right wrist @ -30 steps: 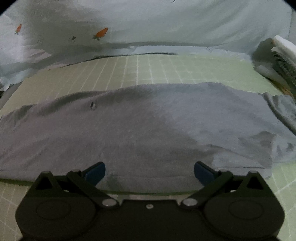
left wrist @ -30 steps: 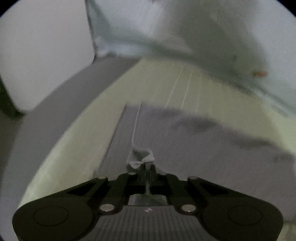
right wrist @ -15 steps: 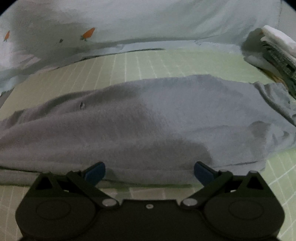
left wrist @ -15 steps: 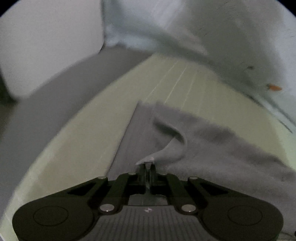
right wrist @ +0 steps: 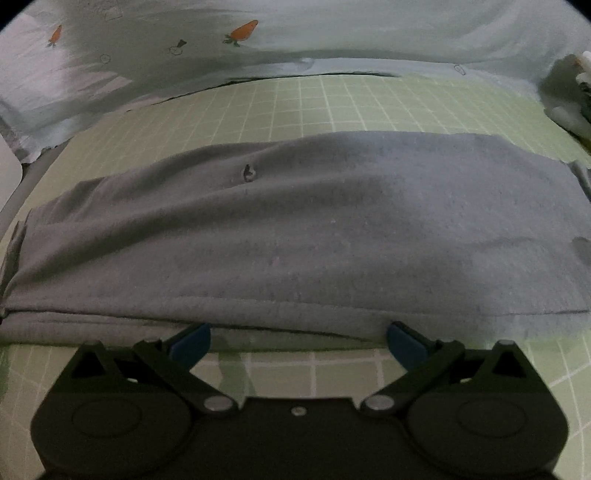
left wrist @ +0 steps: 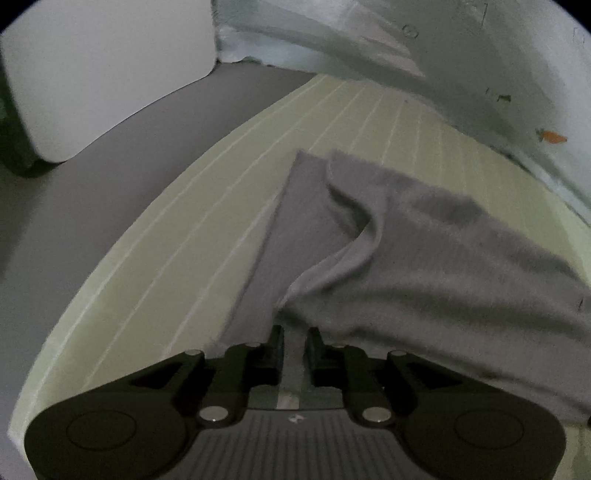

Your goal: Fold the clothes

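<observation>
A grey garment lies across the green grid mat, folded lengthwise, its top layer ending just short of the near edge. My right gripper is wide open, and both blue pads sit at the garment's near edge with nothing between them. In the left wrist view the grey garment has its folded-over corner lying just ahead of my left gripper. The fingers stand slightly apart, and no cloth shows between them.
A pale blue sheet with carrot prints hangs along the back of the mat. A stack of folded clothes sits at the far right. Left of the mat are a grey surface and a white box.
My left gripper carried the garment's edge over onto itself, then its fingers parted and let the cloth go. The right gripper stayed open and drew back to the near edge.
</observation>
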